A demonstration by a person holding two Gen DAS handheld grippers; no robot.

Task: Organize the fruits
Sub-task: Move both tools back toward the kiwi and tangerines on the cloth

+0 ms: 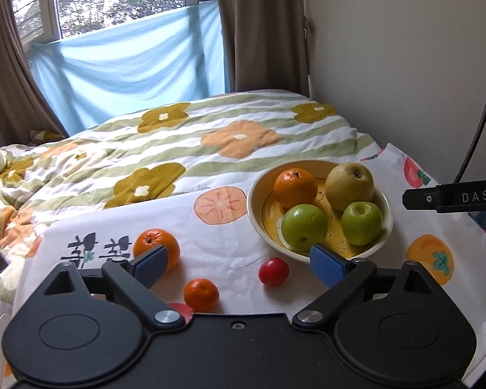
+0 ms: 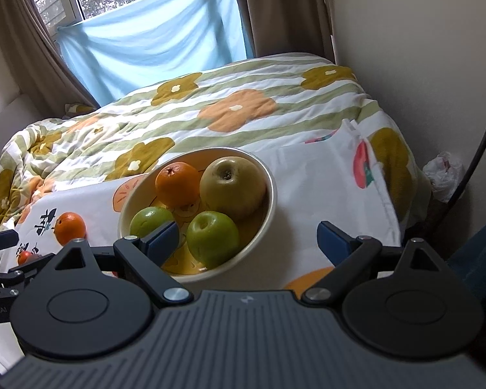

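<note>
A cream and yellow bowl [image 1: 254,207] [image 2: 272,188] on the white fruit-print cloth holds an orange [image 1: 295,188] [image 2: 178,183], a yellow-brown pear [image 1: 348,181] [image 2: 233,186] and two green apples [image 1: 304,225] [image 2: 212,238]. Loose on the cloth lie a big orange [image 1: 155,243] [image 2: 69,227], a small mandarin [image 1: 201,294] and a small red fruit [image 1: 273,271]. My left gripper [image 1: 239,267] stands open above the loose fruit, nothing between its blue pads. My right gripper [image 2: 248,243] is open over the bowl's near side, empty; it also shows as a black bar [image 1: 450,197].
The cloth [image 1: 217,243] covers a small table pushed against a bed with a flowered quilt [image 1: 178,142]. A wall stands to the right, with a dark cable [image 1: 482,107] hanging along it. A white plastic bag [image 2: 444,175] lies on the floor at right.
</note>
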